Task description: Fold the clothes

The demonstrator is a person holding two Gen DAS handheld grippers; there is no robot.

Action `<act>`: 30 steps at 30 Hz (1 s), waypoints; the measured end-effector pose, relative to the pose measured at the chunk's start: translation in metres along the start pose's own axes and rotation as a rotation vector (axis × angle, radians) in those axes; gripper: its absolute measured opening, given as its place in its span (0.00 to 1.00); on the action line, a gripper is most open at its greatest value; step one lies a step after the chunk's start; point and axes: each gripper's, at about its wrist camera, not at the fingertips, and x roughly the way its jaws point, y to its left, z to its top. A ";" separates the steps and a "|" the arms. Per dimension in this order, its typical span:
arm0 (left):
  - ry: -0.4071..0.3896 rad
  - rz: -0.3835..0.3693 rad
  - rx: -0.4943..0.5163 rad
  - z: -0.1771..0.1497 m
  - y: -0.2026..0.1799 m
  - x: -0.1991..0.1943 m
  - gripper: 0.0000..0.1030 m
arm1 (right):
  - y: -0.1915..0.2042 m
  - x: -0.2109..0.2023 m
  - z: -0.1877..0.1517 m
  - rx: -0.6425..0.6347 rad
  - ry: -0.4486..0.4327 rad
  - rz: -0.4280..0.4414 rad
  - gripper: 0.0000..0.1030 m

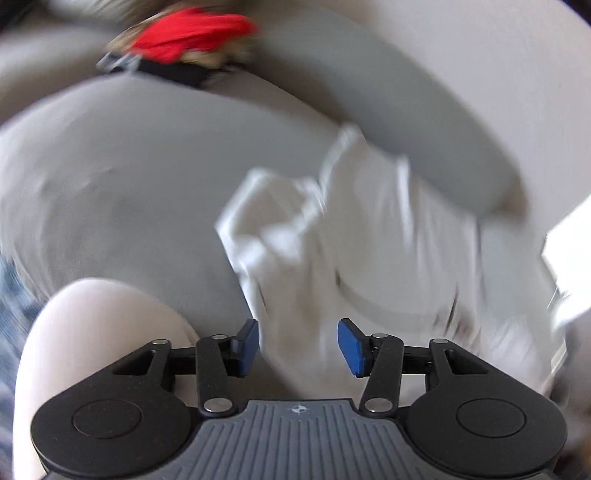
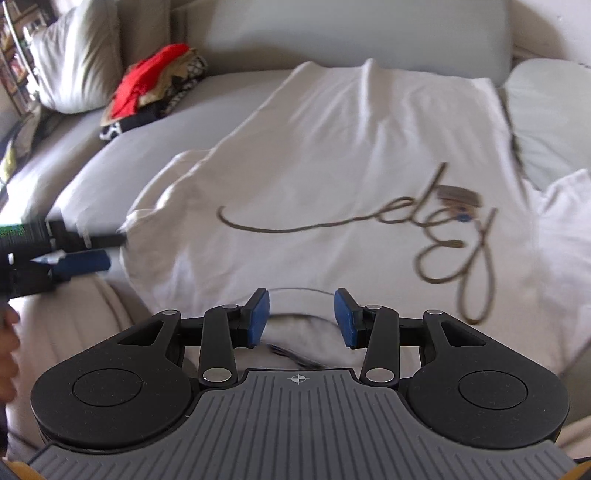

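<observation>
A white T-shirt (image 2: pixel 332 166) with a brown cursive print lies spread face up on the grey sofa seat (image 2: pixel 122 144), its collar nearest me. My right gripper (image 2: pixel 302 317) hovers just above the collar, jaws apart with nothing pressed between the blue pads. My left gripper (image 2: pixel 79 251) shows at the left edge of the right wrist view, beside the shirt's left sleeve and not holding it. The left wrist view is heavily blurred: there the left gripper (image 1: pixel 301 347) stands open over the rumpled white T-shirt (image 1: pixel 369 240).
A pile of clothes topped by a red garment (image 2: pixel 147 85) sits at the sofa's back left, next to a pale pillow (image 2: pixel 74 55). The sofa backrest (image 2: pixel 332 29) runs behind the shirt. A person's leg in light trousers (image 1: pixel 92 332) is at the lower left.
</observation>
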 end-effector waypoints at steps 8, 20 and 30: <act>0.025 0.103 -0.246 0.073 0.053 0.035 0.46 | 0.011 0.025 0.001 0.016 0.052 -0.012 0.44; 0.285 -0.198 -0.502 0.065 0.073 0.094 0.63 | 0.002 0.029 0.000 0.060 0.041 -0.011 0.44; 0.133 -0.339 -0.803 0.064 0.098 0.119 0.47 | 0.000 0.030 -0.004 0.058 0.024 -0.001 0.46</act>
